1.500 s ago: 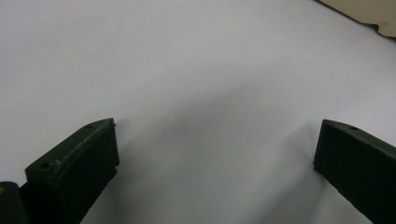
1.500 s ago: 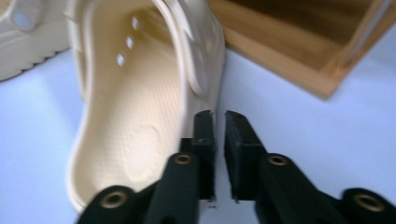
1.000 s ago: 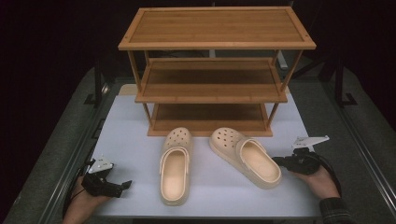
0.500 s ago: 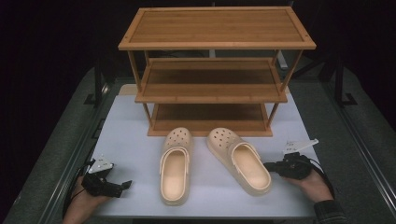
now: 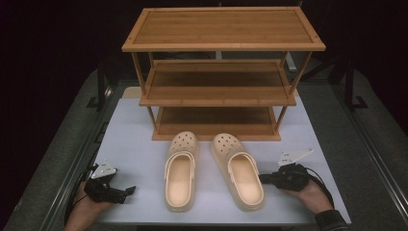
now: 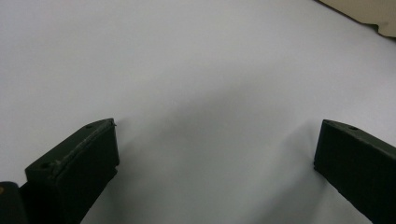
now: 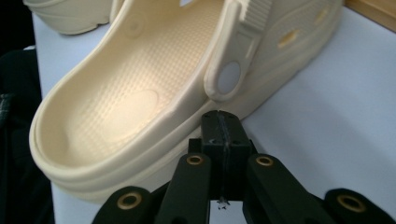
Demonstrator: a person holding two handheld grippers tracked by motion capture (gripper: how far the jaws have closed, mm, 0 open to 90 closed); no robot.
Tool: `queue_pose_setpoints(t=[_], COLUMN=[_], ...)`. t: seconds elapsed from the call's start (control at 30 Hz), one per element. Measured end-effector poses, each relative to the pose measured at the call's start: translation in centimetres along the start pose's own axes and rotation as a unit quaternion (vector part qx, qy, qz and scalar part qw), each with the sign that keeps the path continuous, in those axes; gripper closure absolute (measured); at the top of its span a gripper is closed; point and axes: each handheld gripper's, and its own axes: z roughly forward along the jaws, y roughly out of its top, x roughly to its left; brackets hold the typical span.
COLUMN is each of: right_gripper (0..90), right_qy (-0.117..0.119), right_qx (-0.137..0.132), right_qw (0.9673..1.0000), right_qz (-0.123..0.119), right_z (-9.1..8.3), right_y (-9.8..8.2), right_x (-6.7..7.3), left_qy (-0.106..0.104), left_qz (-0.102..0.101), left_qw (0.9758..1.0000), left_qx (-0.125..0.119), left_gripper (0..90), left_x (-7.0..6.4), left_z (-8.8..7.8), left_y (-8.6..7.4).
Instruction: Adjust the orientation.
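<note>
Now my right gripper point(image 5: 263, 178), fingers pressed together, touches the right clog's point(image 5: 239, 176) outer side near the tabletop's point(image 5: 134, 144) front edge; my left gripper's point(image 5: 129, 190) fingers stand apart.

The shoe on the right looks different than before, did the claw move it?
Yes. The right claw, shut, slid leftward against the right clog and nudged its heel in, so it now lies nearly straight beside the left clog. It pushes; it grips nothing. The left claw, the left clog and the wooden rack stayed put.
</note>
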Motion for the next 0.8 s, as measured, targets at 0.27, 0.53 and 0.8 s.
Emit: queue_pose_setpoints(t=[0.27, 0.53, 0.8], right_gripper=[89.8, 89.8, 83.5], right_qy=[0.022, 0.020, -0.001], right_qx=[0.013, 0.018, 0.013], right_qw=[0.9993, 0.9990, 0.9996], right_qz=[-0.026, -0.036, -0.024], right_z=[2.2, 3.5, 2.8], right_y=[1.3, 2.4, 1.9], right_x=[1.5, 1.8, 1.3], left_qy=[0.000, 0.000, 0.000], left_qz=[0.000, 0.000, 0.000], left_qw=[1.0000, 1.0000, 1.0000], left_qx=[0.000, 0.001, 0.000], left_gripper=[0.0, 0.0, 0.0], left_x=[0.0, 0.0, 0.0], left_z=[0.0, 0.0, 0.0], left_y=[0.0, 0.0, 0.0])
